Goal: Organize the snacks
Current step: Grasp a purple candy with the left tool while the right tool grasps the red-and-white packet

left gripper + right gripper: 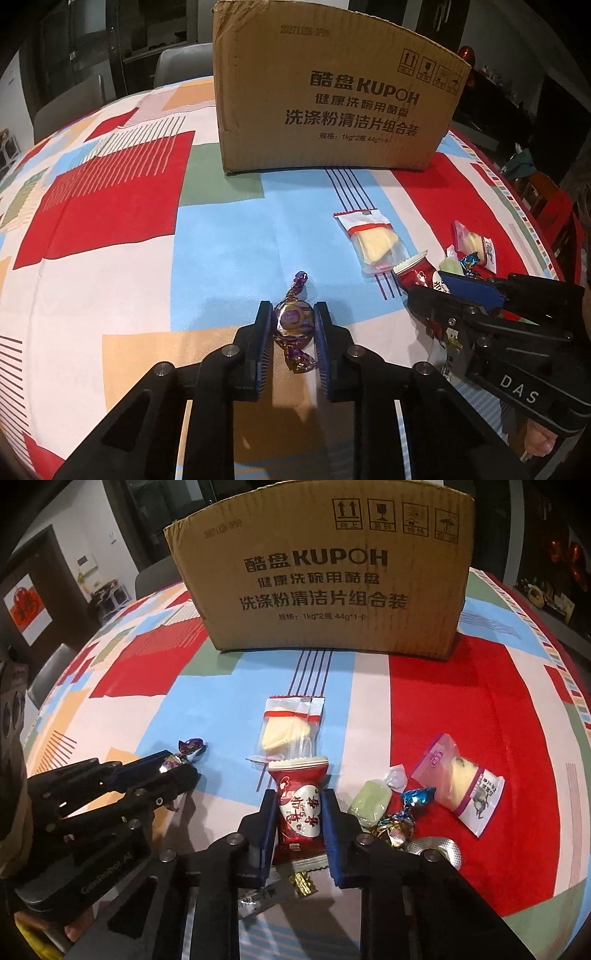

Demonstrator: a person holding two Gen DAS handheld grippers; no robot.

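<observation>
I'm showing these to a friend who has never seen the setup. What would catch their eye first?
Probably the big cardboard box standing at the far side of the patchwork tablecloth. Next, the left tool closed around a purple foil candy, and the right tool gripping a red snack packet beside scattered sweets.

Patterned tablecloth [110, 192]; grey chair [181, 62] behind

It looks like a home — a counter [110, 206] with a bright patchwork cloth, gray chairs [181, 62] behind, dark cabinets [74, 44] nearby.
</observation>
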